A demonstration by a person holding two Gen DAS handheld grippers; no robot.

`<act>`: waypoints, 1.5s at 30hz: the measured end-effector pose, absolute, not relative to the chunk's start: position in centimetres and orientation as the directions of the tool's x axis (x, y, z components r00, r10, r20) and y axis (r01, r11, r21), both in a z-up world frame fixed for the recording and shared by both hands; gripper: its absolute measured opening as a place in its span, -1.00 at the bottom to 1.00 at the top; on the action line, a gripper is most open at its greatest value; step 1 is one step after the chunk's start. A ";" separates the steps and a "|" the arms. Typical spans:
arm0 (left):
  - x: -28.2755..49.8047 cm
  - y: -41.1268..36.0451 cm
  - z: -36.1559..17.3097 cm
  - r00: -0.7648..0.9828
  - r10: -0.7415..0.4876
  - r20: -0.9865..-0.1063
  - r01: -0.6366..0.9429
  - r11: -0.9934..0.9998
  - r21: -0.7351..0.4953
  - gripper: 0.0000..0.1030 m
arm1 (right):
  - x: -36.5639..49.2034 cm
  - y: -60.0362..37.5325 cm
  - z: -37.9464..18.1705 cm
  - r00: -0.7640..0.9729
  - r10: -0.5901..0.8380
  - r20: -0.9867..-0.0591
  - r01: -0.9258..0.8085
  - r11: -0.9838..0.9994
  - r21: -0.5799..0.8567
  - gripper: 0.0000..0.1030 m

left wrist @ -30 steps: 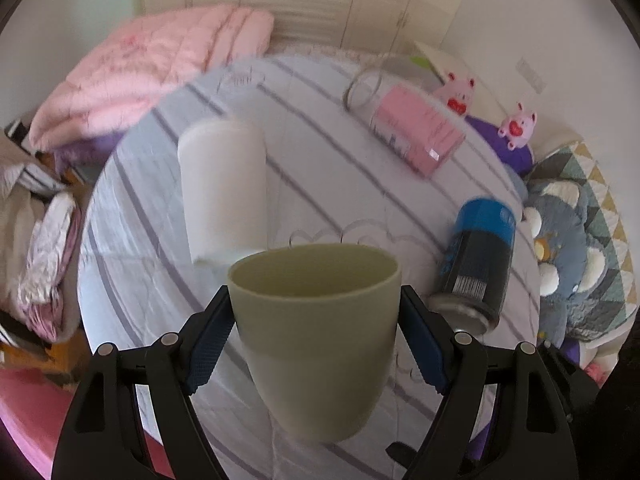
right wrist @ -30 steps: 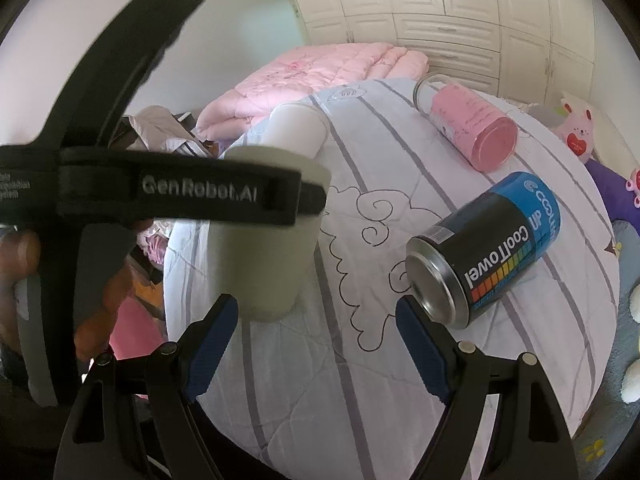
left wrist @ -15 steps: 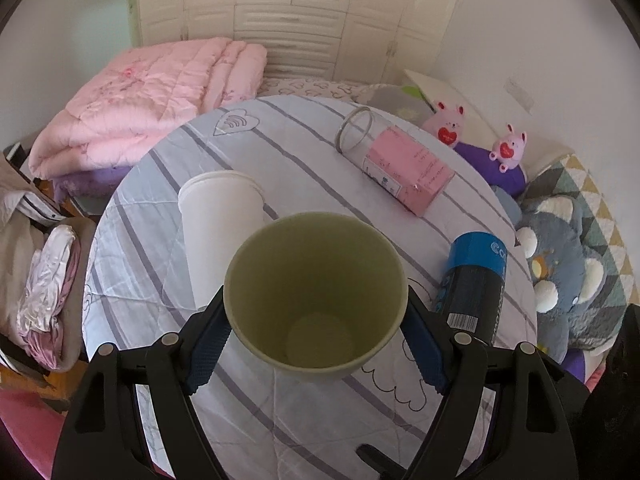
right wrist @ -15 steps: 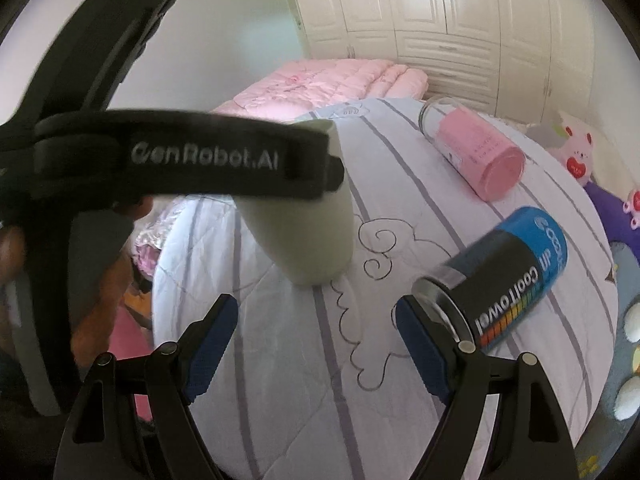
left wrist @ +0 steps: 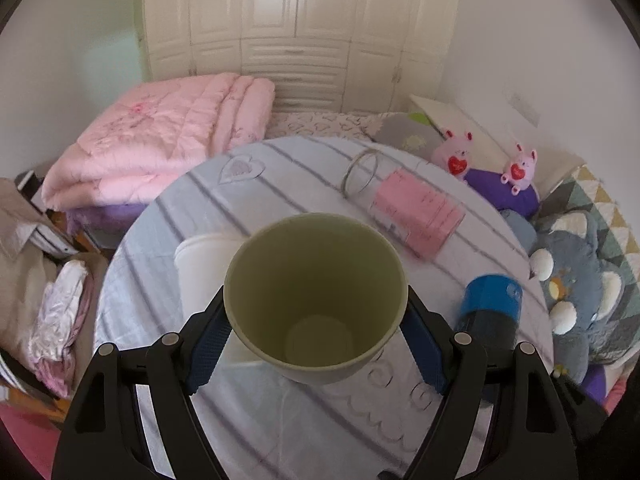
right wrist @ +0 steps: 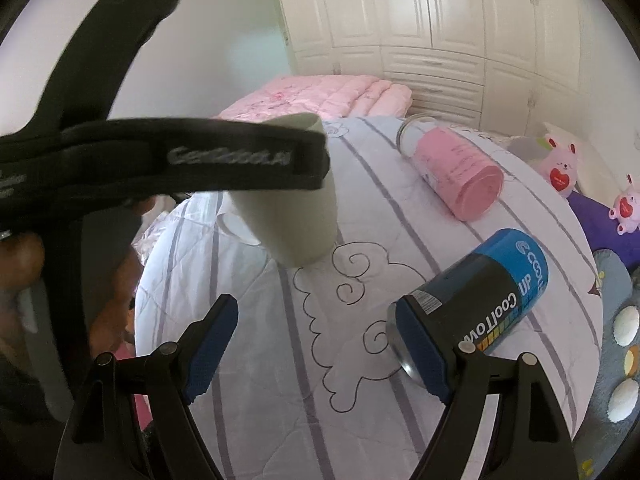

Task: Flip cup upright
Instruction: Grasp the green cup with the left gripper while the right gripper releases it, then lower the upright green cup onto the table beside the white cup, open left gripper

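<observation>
Counter (left wrist: 280, 420), round under a striped cloth, carries a pink-labelled jar (left wrist: 404, 208) lying near its far edge and a blue can (right wrist: 484, 304) on its side towards the right edge. Green cup (left wrist: 316, 296), mouth up, is clamped between the left gripper's (left wrist: 316, 344) fingers, its base low over the counter's middle. Right gripper (right wrist: 316, 352) holds nothing, fingers spread.

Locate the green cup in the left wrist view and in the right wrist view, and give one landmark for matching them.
Left wrist view: green cup at lower centre, mouth toward the camera, held by the left gripper.
Right wrist view: green cup left of centre, seen from the side, its top hidden behind the gripper's black body.
Shared landmark: pink-labelled jar, lying on its side.
</observation>
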State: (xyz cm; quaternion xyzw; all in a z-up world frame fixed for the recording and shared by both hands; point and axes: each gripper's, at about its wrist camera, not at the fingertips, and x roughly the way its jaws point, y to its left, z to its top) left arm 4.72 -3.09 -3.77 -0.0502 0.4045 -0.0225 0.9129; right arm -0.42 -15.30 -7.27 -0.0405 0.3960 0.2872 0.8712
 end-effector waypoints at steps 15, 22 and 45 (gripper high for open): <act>5.0 -4.6 -5.0 0.638 -0.082 -0.766 0.075 0.996 -0.044 0.58 | -0.1 -14.7 -7.2 0.508 0.482 -0.714 -0.546 0.821 0.166 0.61; 4.9 -4.1 -4.8 0.633 -0.104 -0.767 0.081 0.994 -0.068 0.58 | 0.1 -14.5 -7.0 0.513 0.478 -0.713 -0.542 0.825 0.162 0.60; 4.5 -3.9 -4.3 0.634 -0.090 -0.768 0.091 0.995 -0.041 0.79 | 1.1 -14.7 -6.9 0.512 0.487 -0.708 -0.539 0.824 0.176 0.61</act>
